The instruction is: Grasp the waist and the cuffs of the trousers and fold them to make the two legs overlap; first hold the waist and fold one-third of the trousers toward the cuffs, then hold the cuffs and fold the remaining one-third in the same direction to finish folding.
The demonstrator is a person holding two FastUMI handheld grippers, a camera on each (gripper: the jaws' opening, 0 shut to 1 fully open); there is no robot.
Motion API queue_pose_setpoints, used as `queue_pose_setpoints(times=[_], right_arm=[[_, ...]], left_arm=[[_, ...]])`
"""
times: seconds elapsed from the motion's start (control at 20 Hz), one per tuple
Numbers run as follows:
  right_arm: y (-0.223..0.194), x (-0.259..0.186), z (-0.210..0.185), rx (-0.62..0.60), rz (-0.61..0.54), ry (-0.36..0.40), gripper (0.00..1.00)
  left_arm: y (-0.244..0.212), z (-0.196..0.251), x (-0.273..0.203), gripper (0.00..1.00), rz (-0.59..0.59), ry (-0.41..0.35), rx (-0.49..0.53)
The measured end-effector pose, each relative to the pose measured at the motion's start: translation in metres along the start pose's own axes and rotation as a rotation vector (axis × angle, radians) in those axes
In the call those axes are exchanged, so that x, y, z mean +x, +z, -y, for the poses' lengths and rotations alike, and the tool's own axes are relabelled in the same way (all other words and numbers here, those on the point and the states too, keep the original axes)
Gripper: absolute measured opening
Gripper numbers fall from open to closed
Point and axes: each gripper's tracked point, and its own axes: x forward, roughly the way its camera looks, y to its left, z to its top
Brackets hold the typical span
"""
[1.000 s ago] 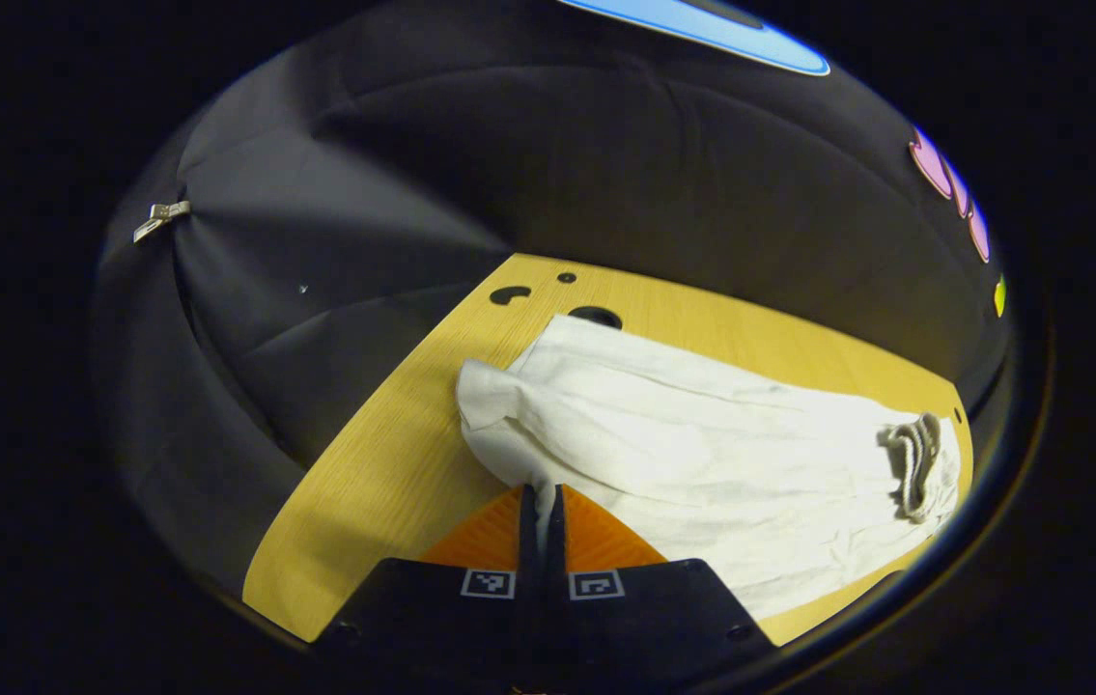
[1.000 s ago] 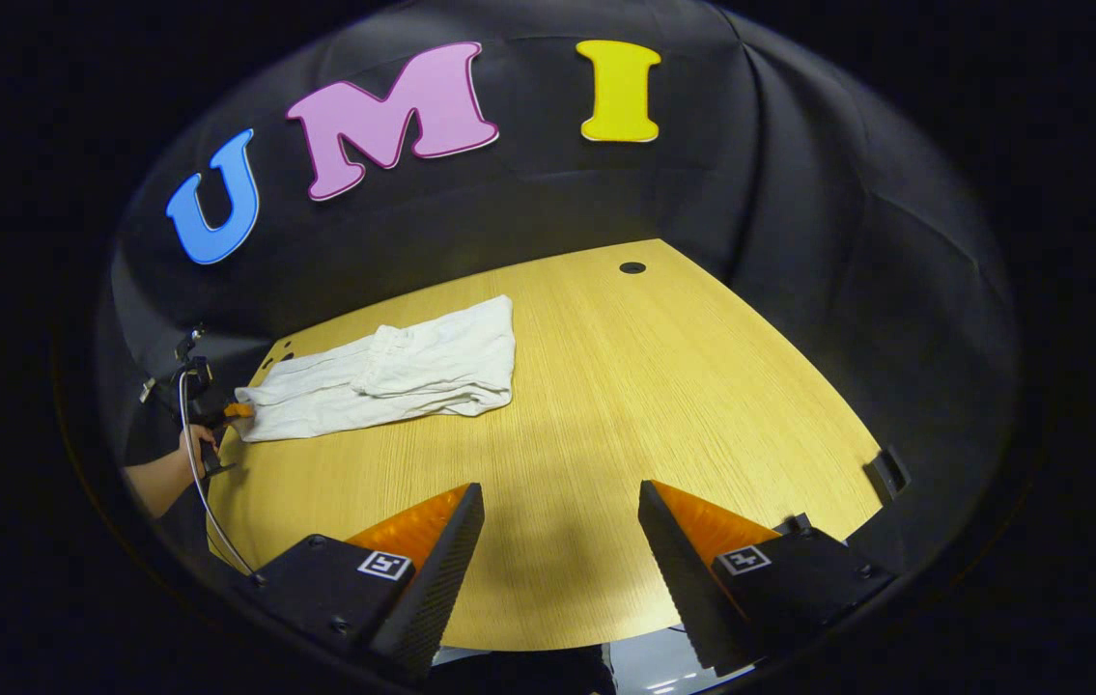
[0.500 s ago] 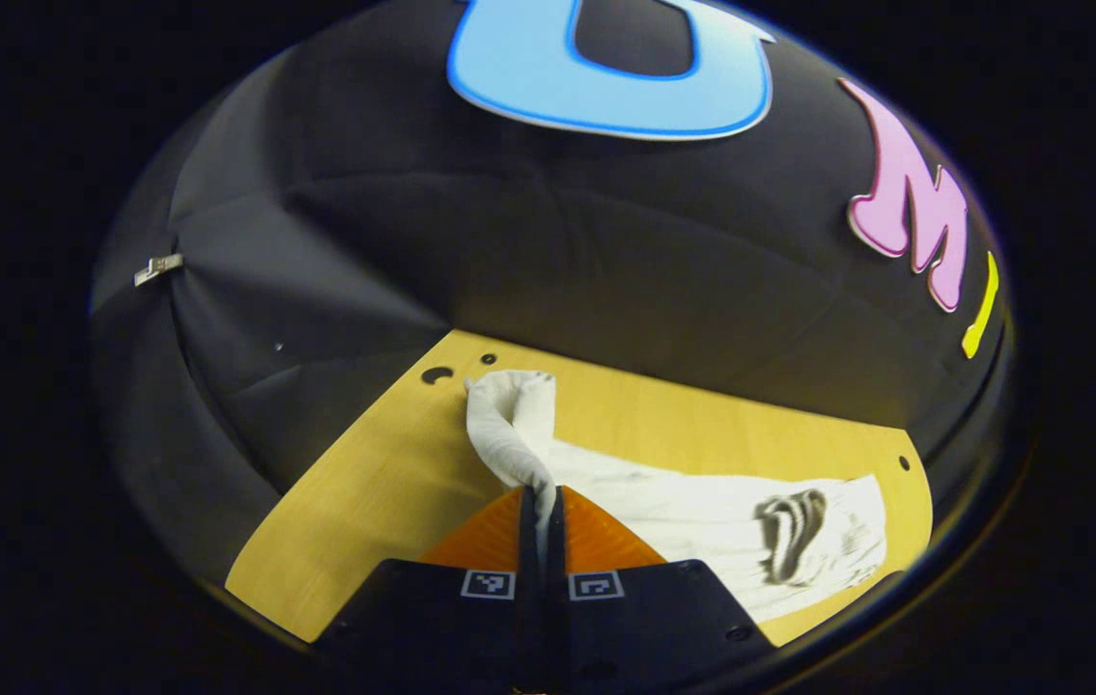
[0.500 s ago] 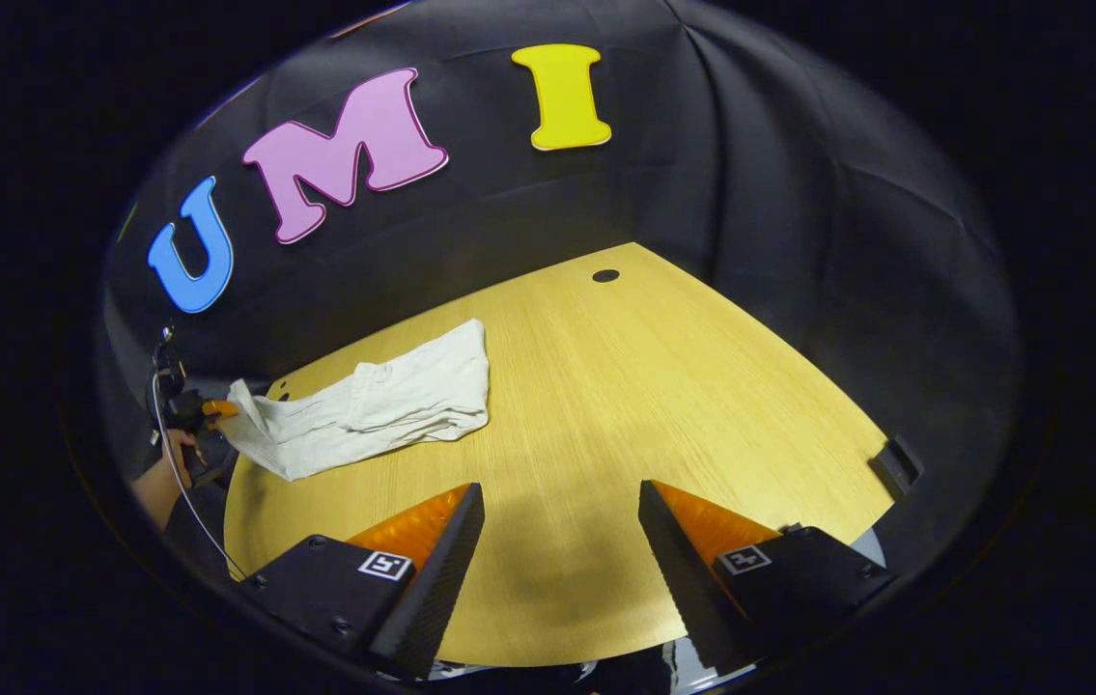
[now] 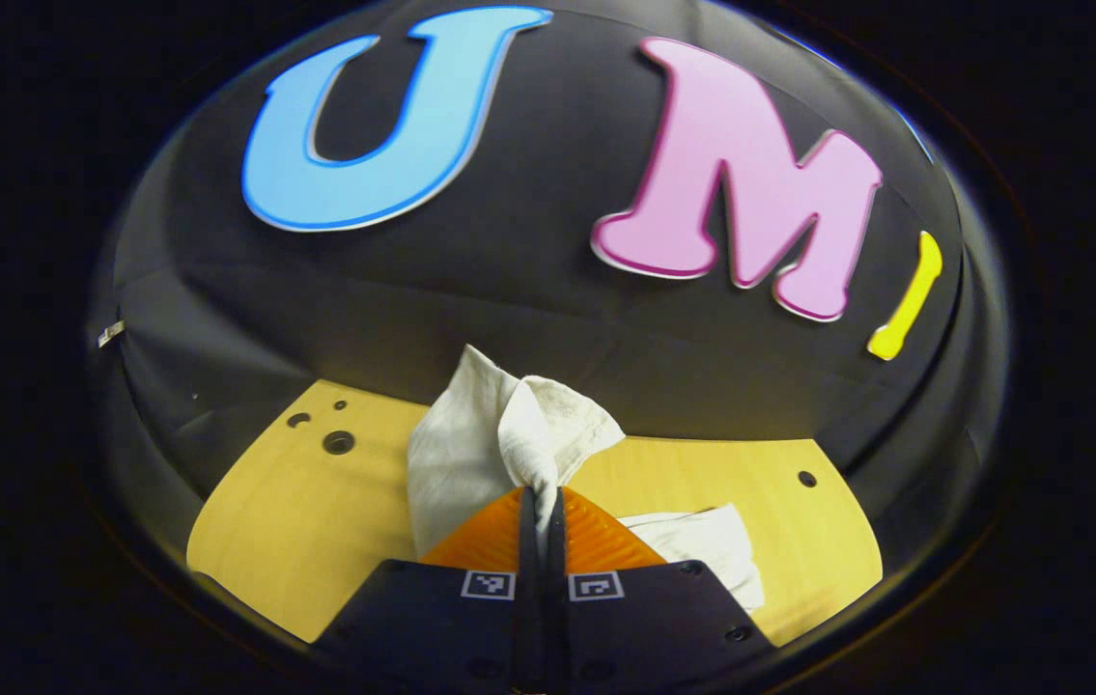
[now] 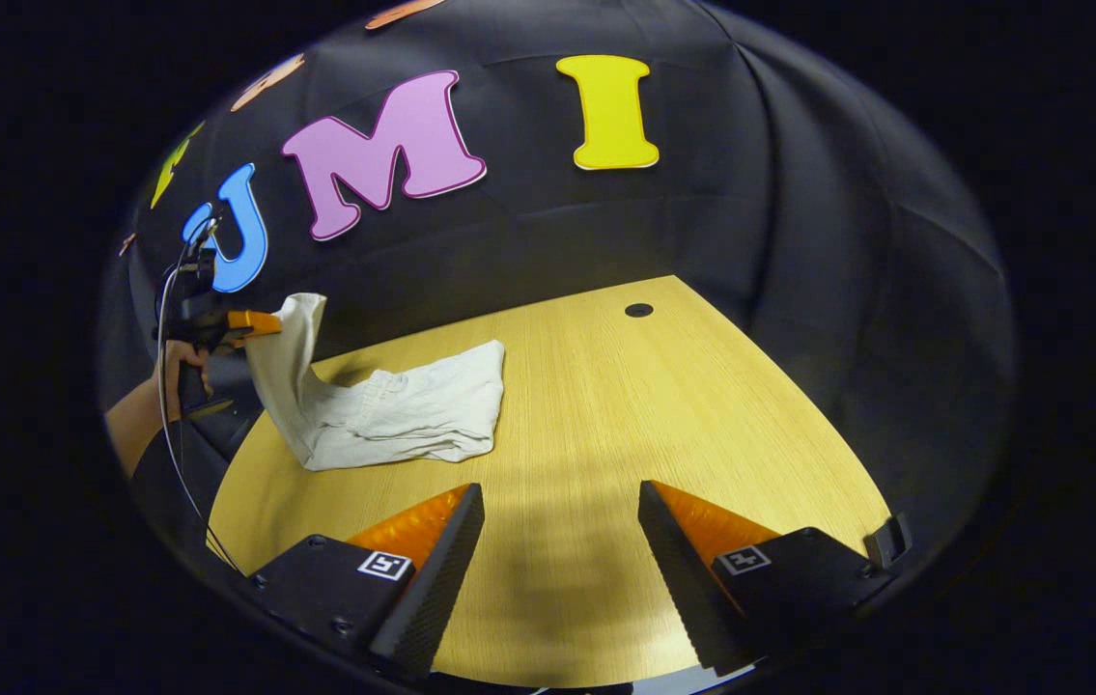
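Pinching the trousers cuff, my left gripper lifts it; right gripper gapes, its view showing them trailing toward three o'clock.

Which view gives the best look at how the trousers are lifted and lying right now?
The right gripper view: it shows the whole trousers, one end raised off the table by the left gripper, the rest lying flat. The left gripper view shows only bunched cloth at its closed fingers.
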Motion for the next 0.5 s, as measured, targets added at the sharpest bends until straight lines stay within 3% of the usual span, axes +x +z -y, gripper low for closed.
queue_pose_setpoints(times=[0.3, 0.5], right_arm=[[0.007, 0.005, 0.029, 0.066, 0.003, 0.036, 0.98], [0.018, 0.003, 0.053, 0.103, 0.034, 0.007, 0.98]], left_arm=[[-0.009, 0.117, 0.012, 0.06, -0.016, -0.099, 0.042], [-0.032, 0.177, 0.021, 0.06, -0.049, -0.150, 0.082]])
